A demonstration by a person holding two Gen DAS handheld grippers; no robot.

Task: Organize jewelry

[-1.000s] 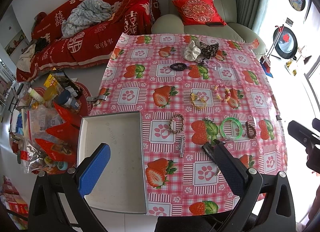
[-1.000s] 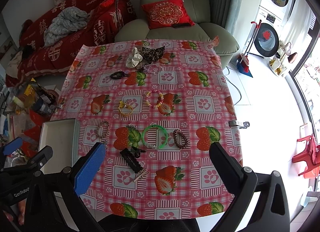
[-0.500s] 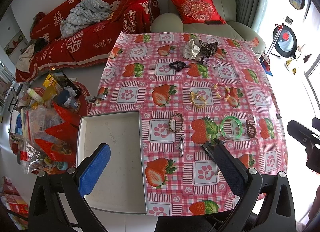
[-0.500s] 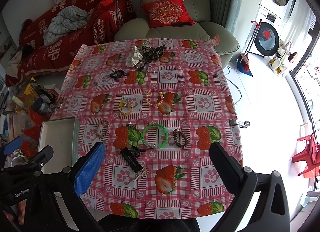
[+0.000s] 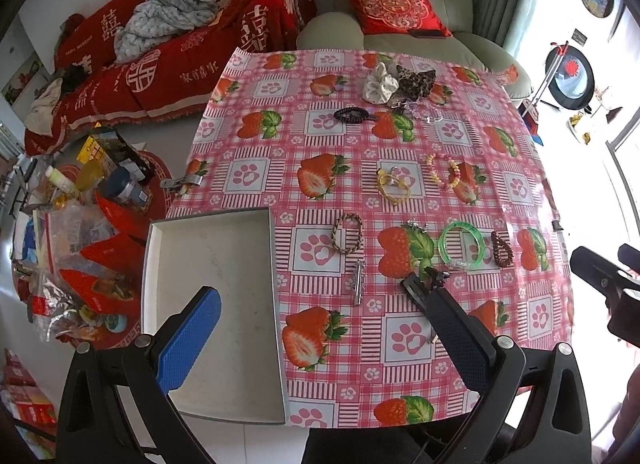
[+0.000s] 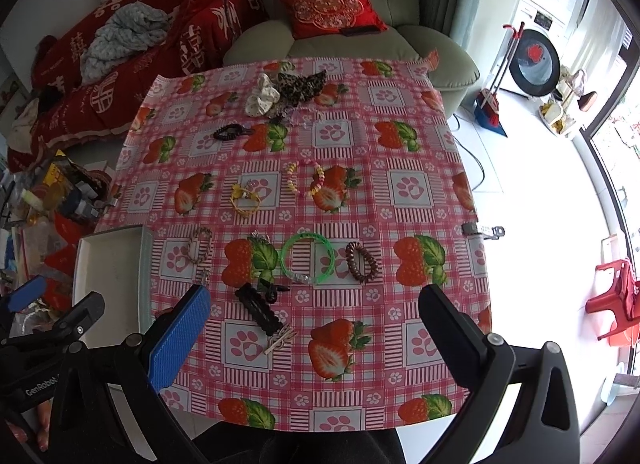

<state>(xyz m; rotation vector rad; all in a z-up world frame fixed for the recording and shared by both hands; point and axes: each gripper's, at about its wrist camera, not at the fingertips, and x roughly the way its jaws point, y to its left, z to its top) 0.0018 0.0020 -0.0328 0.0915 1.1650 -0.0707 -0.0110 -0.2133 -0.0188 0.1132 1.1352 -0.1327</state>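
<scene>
Your left claw (image 5: 320, 328) hangs above the near left part of the table (image 5: 472, 144), tilted down toward it, its fingers spread wide with nothing between them. The blue-padded finger (image 5: 188, 338) sits over the white tray (image 5: 212, 224), which lies on the table's near left corner with nothing visible inside it; the dark finger (image 5: 456, 332) sits over the strawberry-print cloth and covers part of the black hair clip (image 6: 256, 310).

Your right claw (image 6: 316, 332) is held above the near edge of the table, also pitched forward and down, fingers wide apart and holding nothing. Its blue pad (image 6: 178, 338) is over the cloth just right of the tray, and its dark finger (image 6: 452, 328) is over the near right side of the cloth. From the right wrist view, your left claw shows at the far left, level with the tray.

The jewelry lies spread over the cloth. Nearest you are the black hair clip, a small pale clip (image 6: 280, 338) just beside it, and a silver bar clip (image 5: 358, 280). Behind those sit a braided bracelet (image 5: 348, 232), a green bangle (image 6: 307, 258) and a brown coil tie (image 6: 362, 262). Mid-table are a yellow bracelet (image 6: 244, 200) and a beaded bracelet (image 6: 306, 178). Farther back lie a dark coil tie (image 5: 351, 115), a white scrunchie (image 5: 380, 82) and a leopard-print scrunchie (image 5: 416, 80), the last two touching.
</scene>
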